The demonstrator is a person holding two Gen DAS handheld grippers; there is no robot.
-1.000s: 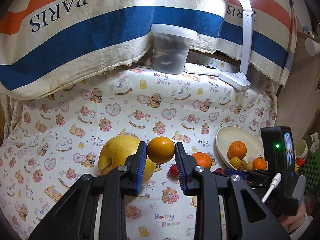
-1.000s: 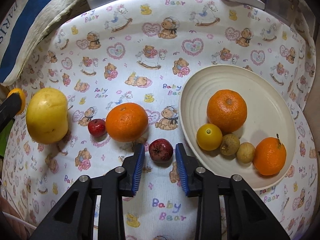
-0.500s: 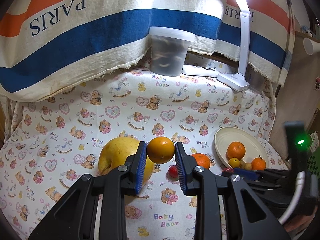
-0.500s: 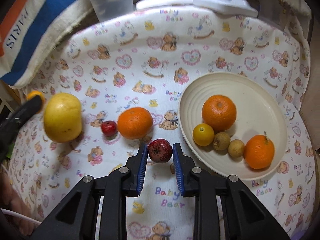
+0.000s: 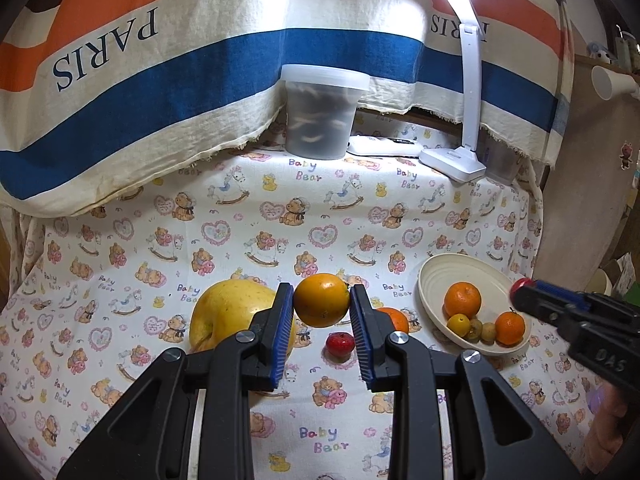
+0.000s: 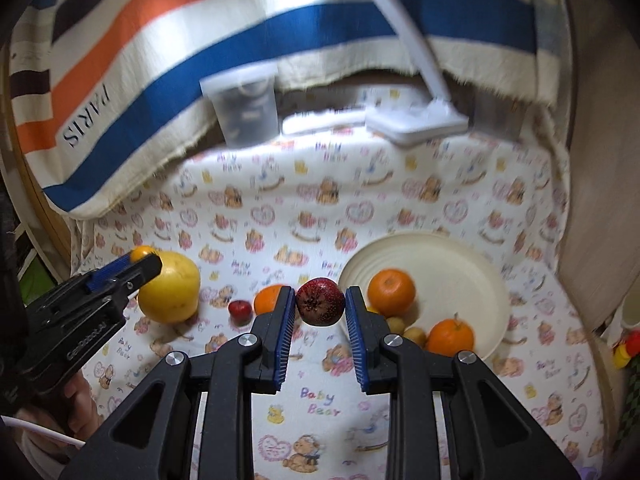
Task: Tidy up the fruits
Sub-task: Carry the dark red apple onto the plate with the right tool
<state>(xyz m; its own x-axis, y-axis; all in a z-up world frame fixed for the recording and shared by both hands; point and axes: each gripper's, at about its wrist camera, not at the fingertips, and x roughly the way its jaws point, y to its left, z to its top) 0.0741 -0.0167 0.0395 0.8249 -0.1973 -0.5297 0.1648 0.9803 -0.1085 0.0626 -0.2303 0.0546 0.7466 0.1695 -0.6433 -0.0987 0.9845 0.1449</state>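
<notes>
Left gripper (image 5: 322, 300) clamps a small orange (image 5: 321, 299), right gripper (image 6: 320, 302) a dark red fruit (image 6: 320, 301), both held w/ thin grip above the table; either could slip & roll.

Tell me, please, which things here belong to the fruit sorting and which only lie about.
Belong to the job:
- orange fruit in the left claw
- dark red fruit in the right claw
- cream plate with fruits
- yellow pomelo, loose orange and small red fruit on the cloth

Only lying about:
- lidded plastic tub
- white desk lamp
- striped PARIS cloth
</notes>
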